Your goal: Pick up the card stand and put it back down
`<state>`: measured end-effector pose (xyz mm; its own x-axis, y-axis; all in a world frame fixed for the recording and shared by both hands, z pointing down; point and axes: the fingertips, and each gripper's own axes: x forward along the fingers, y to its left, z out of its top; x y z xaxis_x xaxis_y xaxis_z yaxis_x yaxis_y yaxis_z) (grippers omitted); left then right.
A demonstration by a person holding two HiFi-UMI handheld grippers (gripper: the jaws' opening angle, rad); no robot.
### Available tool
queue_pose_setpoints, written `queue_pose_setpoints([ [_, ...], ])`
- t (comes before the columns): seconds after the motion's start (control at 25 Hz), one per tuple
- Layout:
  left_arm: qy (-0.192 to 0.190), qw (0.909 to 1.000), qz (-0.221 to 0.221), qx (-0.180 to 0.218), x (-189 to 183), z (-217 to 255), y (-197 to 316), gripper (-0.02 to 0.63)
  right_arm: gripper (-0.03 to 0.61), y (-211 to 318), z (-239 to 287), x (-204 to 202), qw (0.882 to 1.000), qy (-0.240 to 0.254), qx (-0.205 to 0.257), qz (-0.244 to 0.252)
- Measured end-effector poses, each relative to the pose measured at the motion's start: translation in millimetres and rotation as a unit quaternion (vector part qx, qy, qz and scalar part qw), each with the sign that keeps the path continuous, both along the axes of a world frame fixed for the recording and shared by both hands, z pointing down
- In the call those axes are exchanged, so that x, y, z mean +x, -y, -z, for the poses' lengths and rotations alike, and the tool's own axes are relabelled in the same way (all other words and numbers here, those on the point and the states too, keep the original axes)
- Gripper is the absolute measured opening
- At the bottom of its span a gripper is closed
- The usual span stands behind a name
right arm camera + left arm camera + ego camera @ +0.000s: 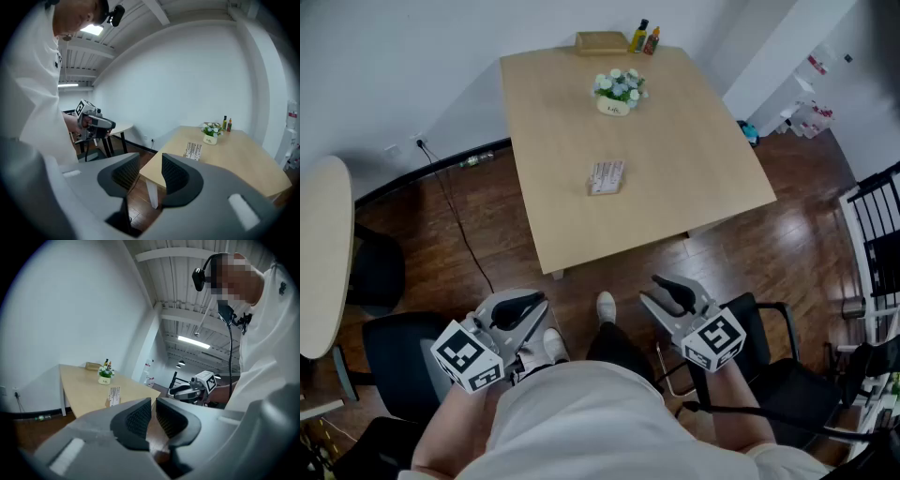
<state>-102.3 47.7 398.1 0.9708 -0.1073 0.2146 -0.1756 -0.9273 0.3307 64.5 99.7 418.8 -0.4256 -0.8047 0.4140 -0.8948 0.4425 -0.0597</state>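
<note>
The card stand (607, 177) sits on the pale wooden table (694, 187), well ahead of both claws and touched by neither. Seen from the head, it lies ahead of the left gripper (525, 302) and off to its right, and ahead of the right gripper (667, 287) and slightly to its left.

The left gripper view shows that claw's jaws only a narrow slit apart with nothing between them. The stand (114, 396) shows far beyond the left jaw's tip, left of the line of the jaws.

The right claw's jaws stand wider apart, also empty. Only the table's near corner and the floor show through the gap, and the stand (192, 151) lies further on, up and right of the right jaw. Both claws hang short of the table's near edge, over dark wooden floor (469, 216).

A flower pot (619, 89) stands beyond the card stand, farther still from the claws.
</note>
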Motion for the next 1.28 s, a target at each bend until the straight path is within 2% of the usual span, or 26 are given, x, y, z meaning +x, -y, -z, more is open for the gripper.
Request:
queue_pose_setpoints([
  [0.36, -0.007, 0.9995, 0.031, 0.002, 52.1, 13.6, 54.9, 0.026, 0.153, 103.9, -5.4, 75.1, 0.996, -0.037, 0.009, 0.080],
  [0.68, -0.010, 0.9963, 0.085, -0.004, 95.2, 23.2, 94.2, 0.026, 0.152, 204.5, -48.8, 138.9, 0.987, -0.063, -0.011, 0.149],
  [0.84, -0.004, 0.9937, 0.111, -0.009, 104.8, 21.4, 106.8, 0.026, 0.152, 243.6, -73.9, 149.4, 0.982, -0.064, -0.023, 0.179],
  [1.04, 0.003, 0.9895, 0.144, -0.012, 111.7, 22.4, 115.6, 0.026, 0.153, 281.1, -100.8, 144.0, 0.972, -0.055, -0.039, 0.224],
  [1.28, 0.011, 0.9848, 0.172, -0.016, 114.9, 22.4, 127.3, 0.026, 0.153, 305.4, -129.5, 138.7, 0.962, -0.042, -0.068, 0.260],
])
